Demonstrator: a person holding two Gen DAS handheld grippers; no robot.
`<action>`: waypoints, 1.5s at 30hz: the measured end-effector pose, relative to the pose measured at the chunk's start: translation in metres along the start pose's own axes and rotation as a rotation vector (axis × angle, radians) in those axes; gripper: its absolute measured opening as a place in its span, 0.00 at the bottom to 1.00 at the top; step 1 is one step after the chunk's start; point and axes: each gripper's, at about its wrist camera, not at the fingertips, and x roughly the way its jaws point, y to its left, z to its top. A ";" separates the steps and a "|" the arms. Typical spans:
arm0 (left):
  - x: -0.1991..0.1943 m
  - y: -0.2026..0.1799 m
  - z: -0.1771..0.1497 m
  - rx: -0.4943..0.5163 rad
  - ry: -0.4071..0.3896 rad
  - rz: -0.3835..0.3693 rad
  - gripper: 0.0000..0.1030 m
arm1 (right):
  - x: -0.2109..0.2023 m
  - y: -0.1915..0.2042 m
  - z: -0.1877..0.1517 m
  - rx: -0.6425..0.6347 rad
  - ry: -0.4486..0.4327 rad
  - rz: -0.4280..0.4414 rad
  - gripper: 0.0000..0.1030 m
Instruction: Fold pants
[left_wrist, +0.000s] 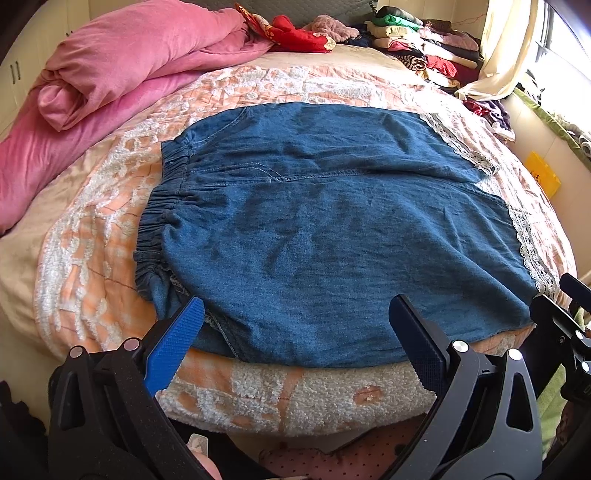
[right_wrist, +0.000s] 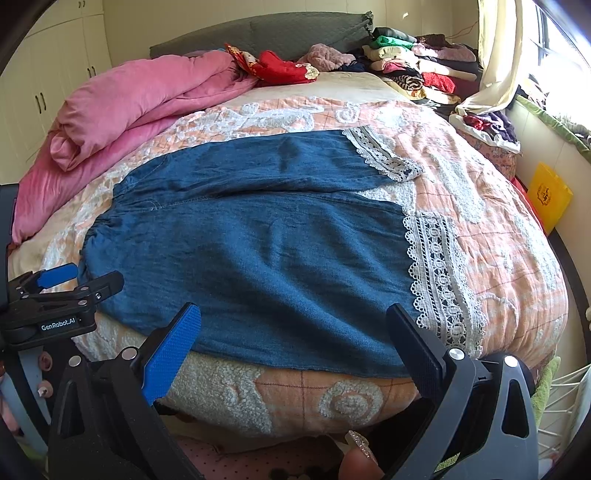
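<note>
pants (left_wrist: 332, 229) spread flat on bed (left_wrist: 92, 206), unfolded | left gripper (left_wrist: 295, 332), right gripper (right_wrist: 293, 332) jaws released, empty | every fold remains

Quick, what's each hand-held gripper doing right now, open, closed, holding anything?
Left hand-held gripper: open, holding nothing, poised over the near edge of the pants.
Right hand-held gripper: open, holding nothing.

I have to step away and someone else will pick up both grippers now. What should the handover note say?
Left gripper: open, empty, over the near edge by the waistband.
Right gripper: open, empty, over the near edge by the lace cuffs.
Denim pants: flat on the bedspread, waistband left, legs side by side.
Done: laid out. Left: every fold.
</note>
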 end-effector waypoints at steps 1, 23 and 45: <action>0.000 0.000 0.000 0.001 0.000 0.002 0.91 | 0.001 0.000 0.000 -0.002 0.001 0.000 0.96; 0.003 0.002 0.002 0.004 0.004 0.010 0.91 | 0.004 0.003 0.008 -0.016 -0.002 -0.007 0.96; 0.042 0.062 0.055 -0.085 0.040 0.045 0.91 | 0.061 0.026 0.101 -0.108 0.013 0.087 0.96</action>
